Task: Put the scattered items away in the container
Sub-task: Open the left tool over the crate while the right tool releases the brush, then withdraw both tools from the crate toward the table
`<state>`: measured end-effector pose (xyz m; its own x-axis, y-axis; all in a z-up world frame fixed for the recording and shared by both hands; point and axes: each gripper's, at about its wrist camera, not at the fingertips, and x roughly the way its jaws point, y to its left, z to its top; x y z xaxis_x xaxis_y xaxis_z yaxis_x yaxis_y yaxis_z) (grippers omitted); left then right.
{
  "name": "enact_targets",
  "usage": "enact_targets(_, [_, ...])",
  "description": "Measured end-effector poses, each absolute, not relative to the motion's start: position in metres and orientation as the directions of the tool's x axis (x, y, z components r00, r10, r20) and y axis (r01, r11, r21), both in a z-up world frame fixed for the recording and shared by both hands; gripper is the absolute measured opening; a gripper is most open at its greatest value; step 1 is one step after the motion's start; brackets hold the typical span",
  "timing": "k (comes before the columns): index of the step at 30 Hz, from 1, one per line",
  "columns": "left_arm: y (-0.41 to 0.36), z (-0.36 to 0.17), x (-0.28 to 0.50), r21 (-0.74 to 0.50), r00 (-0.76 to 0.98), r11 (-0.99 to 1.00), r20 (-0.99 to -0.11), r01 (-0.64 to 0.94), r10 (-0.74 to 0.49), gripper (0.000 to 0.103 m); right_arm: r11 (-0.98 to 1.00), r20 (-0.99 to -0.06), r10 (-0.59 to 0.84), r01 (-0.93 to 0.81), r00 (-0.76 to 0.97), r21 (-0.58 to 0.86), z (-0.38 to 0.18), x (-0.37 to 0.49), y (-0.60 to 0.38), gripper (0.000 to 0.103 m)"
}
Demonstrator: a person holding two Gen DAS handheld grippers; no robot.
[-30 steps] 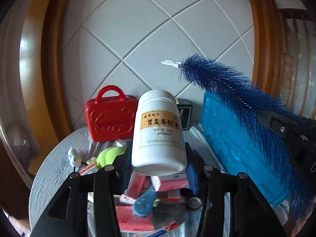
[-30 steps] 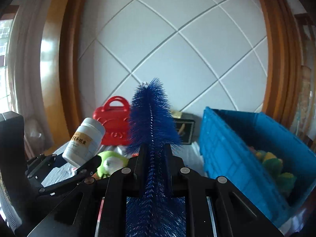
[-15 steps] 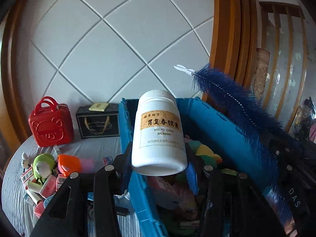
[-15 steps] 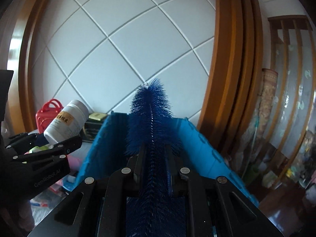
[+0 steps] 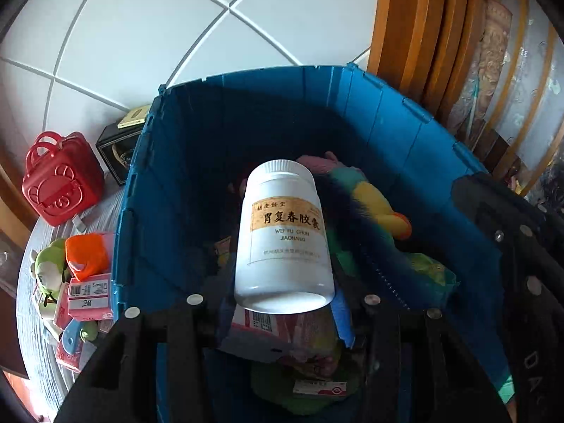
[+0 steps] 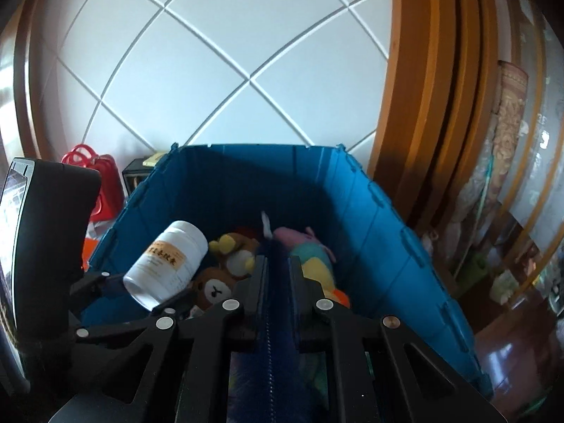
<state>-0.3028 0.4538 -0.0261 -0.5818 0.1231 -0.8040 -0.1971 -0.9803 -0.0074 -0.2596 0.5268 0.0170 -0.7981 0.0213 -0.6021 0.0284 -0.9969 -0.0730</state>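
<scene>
My left gripper [image 5: 283,303] is shut on a white pill bottle [image 5: 283,236] with a tan label, cap pointing away, and holds it above the open blue crate [image 5: 387,120]. In the right wrist view the same bottle [image 6: 167,264] hangs over the crate's left side. My right gripper [image 6: 276,264] is shut on a dark blue bottle brush [image 6: 273,317]. The brush's white tip [image 6: 265,225] reaches down among the plush toys [image 6: 215,285] in the crate [image 6: 387,239]. Packets and soft toys lie on the crate's floor beneath both tools.
Left of the crate, on the round grey table, stand a red toy bag [image 5: 60,183] and a black box [image 5: 116,148]. In front of them lie an orange item [image 5: 86,253], a green plush [image 5: 49,271] and pink packets [image 5: 90,296]. A wooden frame [image 5: 405,35] rises behind the crate.
Both grippers have swung right, from above the table clutter to over the blue crate, and tilted downward. The bottle and the brush stay gripped; the brush now dips into the crate.
</scene>
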Motion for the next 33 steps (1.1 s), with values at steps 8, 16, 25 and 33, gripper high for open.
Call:
enact_targets(8, [0.452, -0.042, -0.316, -0.017, -0.514, -0.987, -0.852, -0.162, 0.099, 0.047, -0.995, -0.668, -0.025, 0.083, -0.744, -0.054, -0.011, -0.279, 0.557, 0.009])
enact_targets(16, [0.448, -0.047, -0.299, -0.022, -0.519, -0.984, -0.847, -0.178, 0.113, 0.07, -0.996, -0.666, -0.054, 0.085, -0.744, -0.014, -0.017, -0.255, 0.58, 0.023])
enact_targets(25, [0.437, -0.024, -0.251, -0.031, -0.624, -0.983, -0.769, -0.181, 0.139, 0.079, -1.0, -0.626, -0.022, 0.028, -0.779, 0.0, -0.019, -0.215, 0.592, 0.082])
enact_targets(33, [0.419, -0.009, -0.196, -0.071, -0.727, -0.986, -0.668, -0.152, 0.16, 0.087, -0.997, -0.587, -0.038, -0.004, -0.808, 0.071, -0.017, -0.174, 0.604, 0.103])
